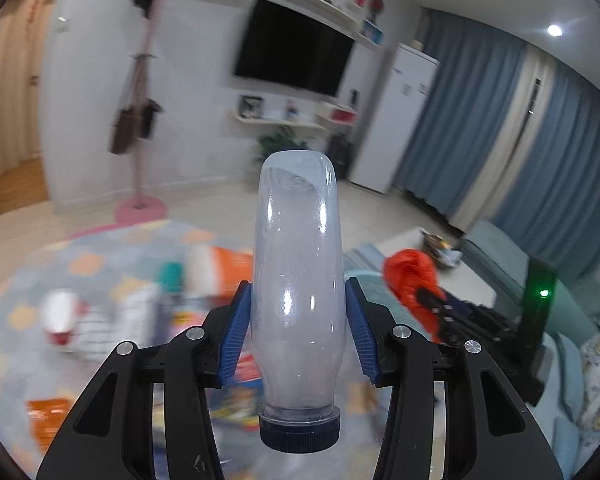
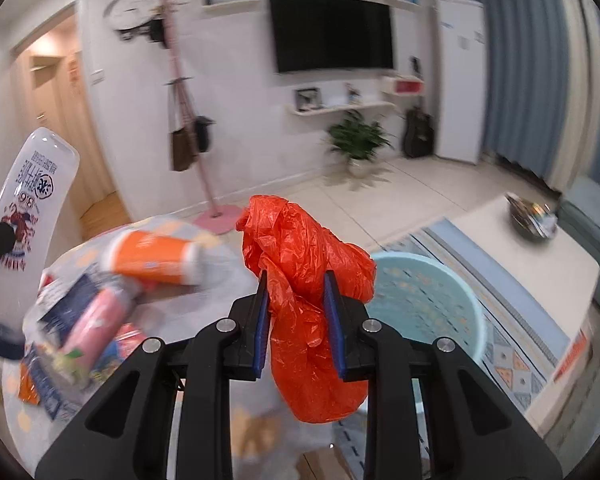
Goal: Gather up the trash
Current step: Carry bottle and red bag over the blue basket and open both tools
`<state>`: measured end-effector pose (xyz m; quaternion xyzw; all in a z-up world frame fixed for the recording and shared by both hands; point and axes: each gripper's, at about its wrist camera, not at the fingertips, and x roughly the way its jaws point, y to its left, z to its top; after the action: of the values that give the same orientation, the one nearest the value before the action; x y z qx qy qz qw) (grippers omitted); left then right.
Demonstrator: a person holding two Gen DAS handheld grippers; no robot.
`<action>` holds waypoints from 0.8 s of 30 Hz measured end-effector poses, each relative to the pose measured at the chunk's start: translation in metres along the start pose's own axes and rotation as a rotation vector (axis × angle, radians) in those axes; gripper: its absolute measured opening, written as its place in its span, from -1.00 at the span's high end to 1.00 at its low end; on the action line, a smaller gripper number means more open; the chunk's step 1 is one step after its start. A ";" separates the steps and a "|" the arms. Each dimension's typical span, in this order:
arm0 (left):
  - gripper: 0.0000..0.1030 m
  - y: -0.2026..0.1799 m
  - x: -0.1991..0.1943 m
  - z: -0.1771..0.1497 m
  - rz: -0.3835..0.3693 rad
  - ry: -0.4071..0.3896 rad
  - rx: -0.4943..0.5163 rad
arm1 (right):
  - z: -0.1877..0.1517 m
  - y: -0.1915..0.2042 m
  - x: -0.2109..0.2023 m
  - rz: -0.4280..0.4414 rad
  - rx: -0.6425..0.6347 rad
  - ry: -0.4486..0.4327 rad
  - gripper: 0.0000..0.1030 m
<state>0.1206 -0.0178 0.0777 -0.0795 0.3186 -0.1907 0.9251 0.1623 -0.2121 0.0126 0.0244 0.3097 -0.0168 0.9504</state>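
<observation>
Above the round patterned table (image 2: 220, 264), left gripper (image 1: 298, 320) clamps an empty plastic bottle (image 1: 298, 264), cap toward camera, base pointing away. Right gripper (image 2: 300, 320) pinches a crumpled orange plastic bag (image 2: 304, 280), just left of the light-blue basket (image 2: 432, 300). More litter, including an orange tube (image 2: 152, 258), lies on the table, blurred.

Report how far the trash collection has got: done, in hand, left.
Done: nothing visibly binned; the light blue basket looks empty from the right wrist view.
In hand: the left hand-held gripper clamps an empty plastic bottle, cap toward the camera; the right hand-held gripper pinches a crumpled orange plastic bag.
Left: the orange tube, the pink bottle and wrappers on the round table.
</observation>
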 end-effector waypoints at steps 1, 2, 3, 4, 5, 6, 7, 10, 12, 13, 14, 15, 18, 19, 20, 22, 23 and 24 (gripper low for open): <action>0.12 -0.008 0.012 0.001 -0.016 0.010 0.004 | 0.002 -0.009 0.004 -0.019 0.014 0.005 0.57; 0.12 -0.020 0.028 0.002 -0.033 0.022 0.010 | 0.002 -0.018 0.010 -0.042 0.028 0.013 0.57; 0.12 -0.025 0.043 0.002 -0.048 0.038 0.016 | -0.001 -0.025 0.015 -0.061 0.040 0.022 0.57; 0.12 -0.033 0.055 0.002 -0.060 0.057 0.020 | -0.003 -0.035 0.021 -0.081 0.057 0.037 0.57; 0.12 -0.039 0.066 0.000 -0.067 0.072 0.021 | -0.006 -0.043 0.027 -0.089 0.074 0.053 0.57; 0.12 -0.046 0.084 -0.002 -0.078 0.101 0.024 | -0.010 -0.053 0.034 -0.096 0.098 0.073 0.57; 0.12 -0.053 0.101 -0.005 -0.093 0.134 0.027 | -0.014 -0.060 0.040 -0.100 0.119 0.090 0.57; 0.12 -0.066 0.139 -0.014 -0.124 0.204 0.031 | -0.027 -0.086 0.064 -0.126 0.195 0.160 0.56; 0.12 -0.074 0.167 -0.021 -0.129 0.253 0.037 | -0.041 -0.103 0.080 -0.135 0.246 0.214 0.56; 0.12 -0.076 0.180 -0.024 -0.132 0.279 0.040 | -0.049 -0.112 0.088 -0.142 0.269 0.247 0.56; 0.12 -0.080 0.192 -0.029 -0.136 0.305 0.038 | -0.054 -0.117 0.095 -0.151 0.284 0.270 0.56; 0.12 -0.082 0.207 -0.034 -0.137 0.337 0.036 | -0.059 -0.122 0.100 -0.157 0.297 0.291 0.53; 0.12 -0.085 0.239 -0.045 -0.122 0.402 0.038 | -0.072 -0.137 0.109 -0.172 0.343 0.330 0.53; 0.12 -0.088 0.246 -0.047 -0.118 0.414 0.042 | -0.074 -0.140 0.110 -0.174 0.351 0.336 0.52; 0.12 -0.092 0.251 -0.050 -0.114 0.423 0.044 | -0.076 -0.143 0.111 -0.174 0.359 0.341 0.51; 0.11 -0.092 0.259 -0.052 -0.108 0.446 0.044 | -0.080 -0.148 0.111 -0.168 0.370 0.348 0.37; 0.09 -0.090 0.260 -0.050 -0.110 0.446 0.044 | -0.079 -0.150 0.110 -0.165 0.376 0.346 0.31; 0.02 -0.091 0.258 -0.050 -0.115 0.442 0.049 | -0.078 -0.153 0.108 -0.167 0.378 0.340 0.15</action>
<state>0.2487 -0.2067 -0.0815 -0.0316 0.5037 -0.2636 0.8221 0.1962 -0.3620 -0.1194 0.1781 0.4571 -0.1484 0.8587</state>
